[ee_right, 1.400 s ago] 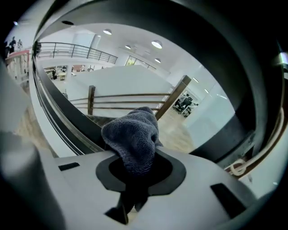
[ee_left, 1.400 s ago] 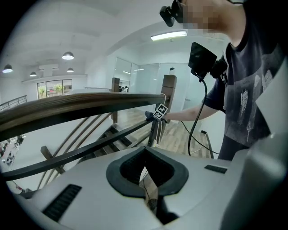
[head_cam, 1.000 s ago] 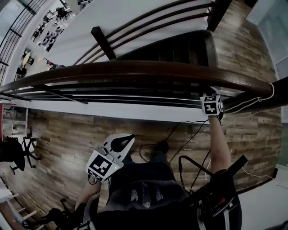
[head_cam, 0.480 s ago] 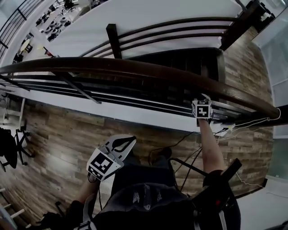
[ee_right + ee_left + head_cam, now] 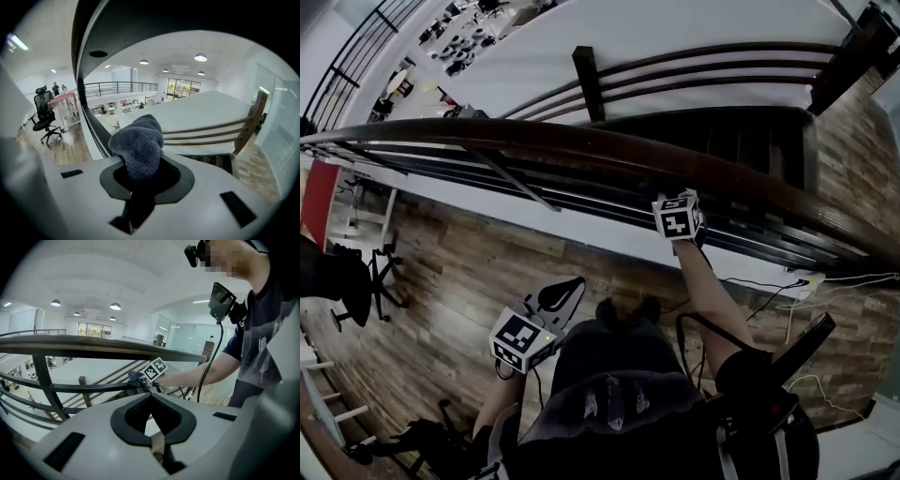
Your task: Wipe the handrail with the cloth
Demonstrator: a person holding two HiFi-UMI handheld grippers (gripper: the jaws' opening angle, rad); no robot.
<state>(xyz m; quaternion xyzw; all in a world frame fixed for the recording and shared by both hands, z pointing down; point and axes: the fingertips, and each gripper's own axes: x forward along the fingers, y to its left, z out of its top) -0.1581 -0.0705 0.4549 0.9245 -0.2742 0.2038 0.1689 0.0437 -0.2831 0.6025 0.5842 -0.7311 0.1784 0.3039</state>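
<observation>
The dark wooden handrail (image 5: pixel 581 141) curves across the head view from the left edge down to the right. My right gripper (image 5: pixel 677 208) is up against its near side and is shut on a grey-blue cloth (image 5: pixel 138 140). In the right gripper view the cloth bulges out of the jaws, with the handrail (image 5: pixel 89 42) as a dark band close above and to the left. The left gripper view shows the handrail (image 5: pixel 93 341), the right gripper (image 5: pixel 151 374) and a bit of the cloth (image 5: pixel 135 377). My left gripper (image 5: pixel 561 291) hangs shut and empty near my waist, away from the rail.
Metal bars (image 5: pixel 516 187) run under the rail, with a stairwell (image 5: pixel 722 131) and a lower railing post (image 5: pixel 589 80) beyond. Cables (image 5: pixel 787 291) trail over the wooden floor at right. An office chair (image 5: pixel 342 281) stands at far left.
My right gripper has slid to the left along the handrail with the cloth. The left gripper has stayed near my body.
</observation>
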